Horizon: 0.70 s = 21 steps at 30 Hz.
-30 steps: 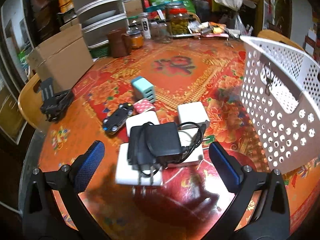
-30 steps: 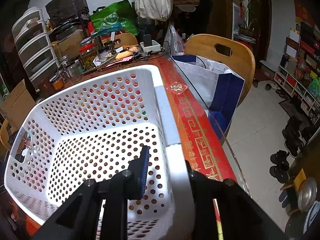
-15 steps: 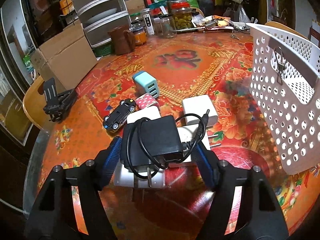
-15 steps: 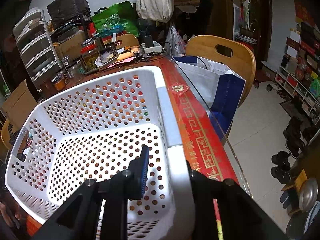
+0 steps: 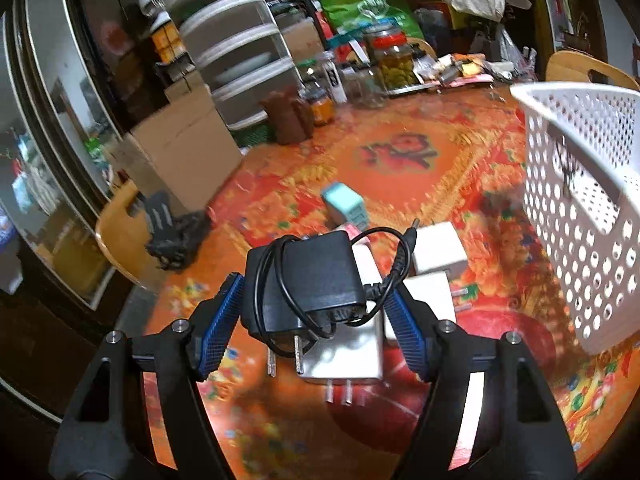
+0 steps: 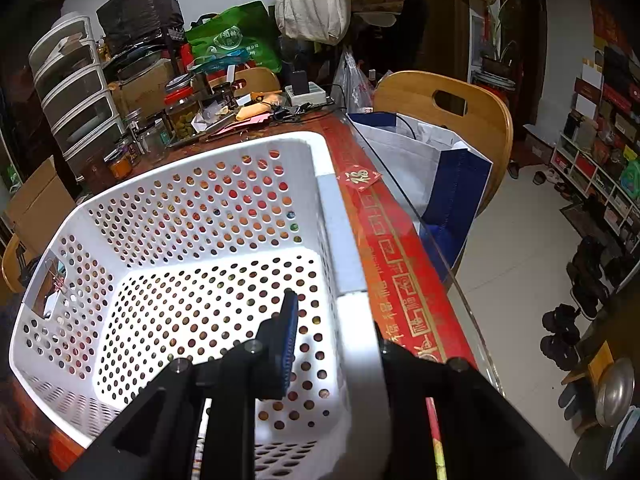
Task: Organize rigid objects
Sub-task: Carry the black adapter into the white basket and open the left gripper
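A black power adapter (image 5: 308, 276) with its cord looped around it sits between the blue pads of my left gripper (image 5: 312, 296), which is shut on it and holds it just above the red flowered table (image 5: 400, 184). Beneath and behind it lie white chargers (image 5: 344, 352) (image 5: 438, 248) and a teal charger (image 5: 344, 204). The white perforated basket (image 5: 580, 216) stands tilted at the right. My right gripper (image 6: 334, 324) is shut on the basket's rim (image 6: 332, 216); one finger is inside and the other is hidden outside the wall. Nothing lies in the basket.
A cardboard box (image 5: 180, 152), a drawer tower (image 5: 236, 52), a brown jug (image 5: 286, 120) and jars (image 5: 394, 64) crowd the table's far side. A black object (image 5: 172, 236) lies on a wooden chair at left. A blue and white bag (image 6: 440, 184) sits on the chair beside the table's glass edge (image 6: 420, 240).
My left gripper came forward, closed on the black adapter and raised it slightly, tipping the view upward. The right gripper and the basket kept still.
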{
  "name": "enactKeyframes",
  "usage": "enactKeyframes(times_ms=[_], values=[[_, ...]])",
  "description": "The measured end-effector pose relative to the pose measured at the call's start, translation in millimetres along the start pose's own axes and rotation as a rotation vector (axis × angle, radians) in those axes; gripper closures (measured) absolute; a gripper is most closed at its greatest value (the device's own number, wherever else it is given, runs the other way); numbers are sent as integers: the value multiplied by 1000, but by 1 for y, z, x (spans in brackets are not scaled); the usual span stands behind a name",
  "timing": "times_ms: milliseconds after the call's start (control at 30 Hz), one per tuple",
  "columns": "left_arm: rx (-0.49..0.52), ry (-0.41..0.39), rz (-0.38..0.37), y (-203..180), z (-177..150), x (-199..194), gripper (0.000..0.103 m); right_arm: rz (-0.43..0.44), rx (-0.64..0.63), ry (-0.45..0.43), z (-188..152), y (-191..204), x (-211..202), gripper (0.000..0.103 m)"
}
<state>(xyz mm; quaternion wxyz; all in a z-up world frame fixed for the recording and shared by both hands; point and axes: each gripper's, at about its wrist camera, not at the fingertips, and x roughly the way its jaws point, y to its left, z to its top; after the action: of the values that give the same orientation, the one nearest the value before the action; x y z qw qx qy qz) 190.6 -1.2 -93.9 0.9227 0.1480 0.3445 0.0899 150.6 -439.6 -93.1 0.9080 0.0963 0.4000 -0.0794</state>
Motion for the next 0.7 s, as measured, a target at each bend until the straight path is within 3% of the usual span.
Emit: enactKeyframes(times_ms=[200, 433, 567, 700], values=[[63, -82, 21, -13, 42, -39, 35, -2, -1, 3, 0, 0, 1, 84], [202, -139, -36, -79, 101, -84, 34, -12, -7, 2, 1, 1, 2, 84], [326, -105, -95, -135, 124, -85, 34, -8, -1, 7, 1, 0, 2, 84], [407, -10, -156, -188, 131, -67, 34, -5, 0, 12, 1, 0, 3, 84]])
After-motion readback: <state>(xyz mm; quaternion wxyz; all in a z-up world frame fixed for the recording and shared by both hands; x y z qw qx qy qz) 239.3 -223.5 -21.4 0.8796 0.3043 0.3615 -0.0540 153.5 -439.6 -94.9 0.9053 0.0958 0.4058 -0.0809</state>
